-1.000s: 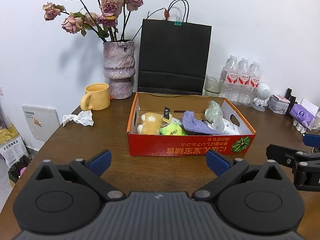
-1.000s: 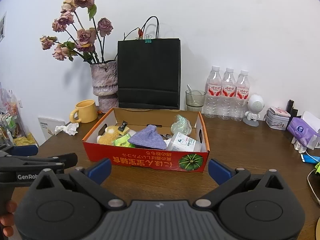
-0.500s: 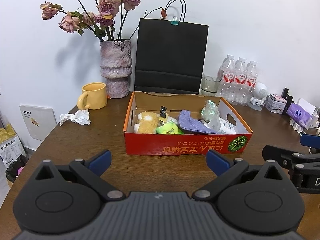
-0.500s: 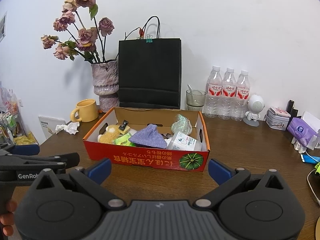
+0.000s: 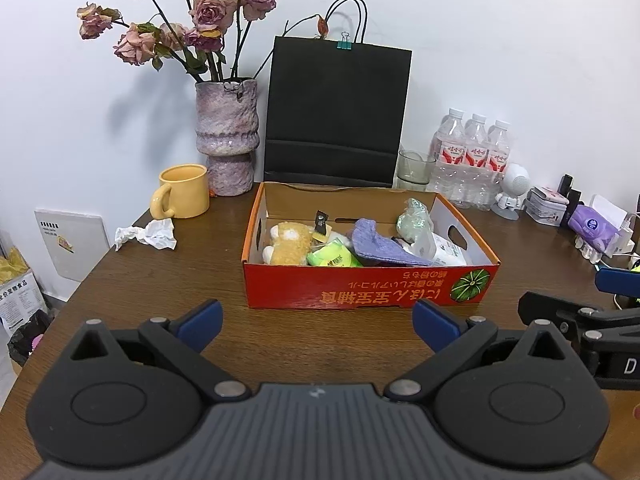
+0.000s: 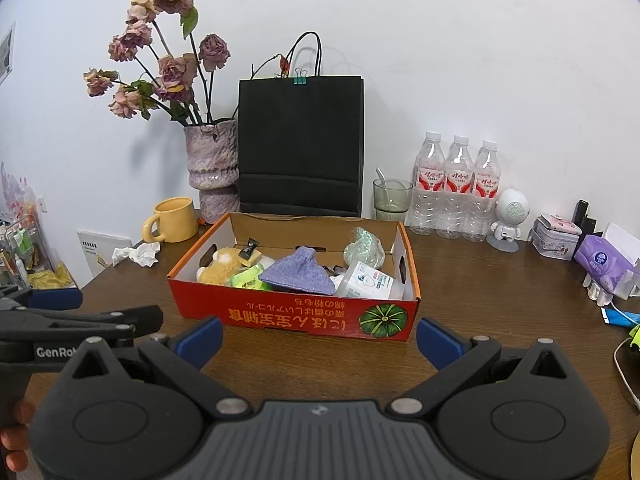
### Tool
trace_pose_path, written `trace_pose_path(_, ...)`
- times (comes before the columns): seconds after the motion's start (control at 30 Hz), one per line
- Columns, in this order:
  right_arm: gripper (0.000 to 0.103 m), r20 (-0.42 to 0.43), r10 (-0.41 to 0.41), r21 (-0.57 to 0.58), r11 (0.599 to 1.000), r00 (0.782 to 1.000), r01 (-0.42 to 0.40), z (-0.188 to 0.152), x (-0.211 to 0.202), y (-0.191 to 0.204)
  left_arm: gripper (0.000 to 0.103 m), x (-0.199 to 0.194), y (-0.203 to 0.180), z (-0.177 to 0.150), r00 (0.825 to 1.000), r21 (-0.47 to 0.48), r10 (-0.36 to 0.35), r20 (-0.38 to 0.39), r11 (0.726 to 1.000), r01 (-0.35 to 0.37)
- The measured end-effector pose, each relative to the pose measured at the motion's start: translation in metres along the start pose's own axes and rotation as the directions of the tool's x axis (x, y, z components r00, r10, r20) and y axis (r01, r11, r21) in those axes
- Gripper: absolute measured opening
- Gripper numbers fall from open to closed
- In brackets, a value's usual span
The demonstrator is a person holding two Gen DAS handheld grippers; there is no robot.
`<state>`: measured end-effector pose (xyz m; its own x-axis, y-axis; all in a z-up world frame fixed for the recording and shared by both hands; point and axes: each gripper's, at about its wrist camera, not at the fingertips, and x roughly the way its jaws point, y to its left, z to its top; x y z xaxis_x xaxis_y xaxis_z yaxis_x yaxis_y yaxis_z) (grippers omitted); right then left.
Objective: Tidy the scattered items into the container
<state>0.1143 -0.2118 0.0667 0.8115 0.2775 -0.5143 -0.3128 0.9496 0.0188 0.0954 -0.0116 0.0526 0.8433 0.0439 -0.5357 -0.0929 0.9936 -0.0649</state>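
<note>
A red cardboard box stands mid-table. Inside it lie a yellow plush toy, a green packet, a purple knit cloth, a crinkled green wrapper and a white tub. My left gripper hovers in front of the box, open and empty. My right gripper also hangs in front of the box, open with nothing between its blue fingertips. Each gripper shows at the edge of the other's view.
A crumpled white tissue lies on the table left of the box, near a yellow mug. Behind stand a vase of dried roses, a black paper bag, a glass and three water bottles. Small items crowd the right edge.
Both grippers have drawn back slightly from the box and stay open. Nothing on the table has moved.
</note>
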Motion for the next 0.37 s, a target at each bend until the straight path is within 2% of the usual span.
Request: trace_pose_path(0.37,0.103,-0.003,0.0,0.0,1.0,1.0,0.0,-0.0018,0.0003,-0.0004,0.103,-0.0016,0.0006,-0.003,1.0,-0.021,-0.009,0.018,1.0,0.01)
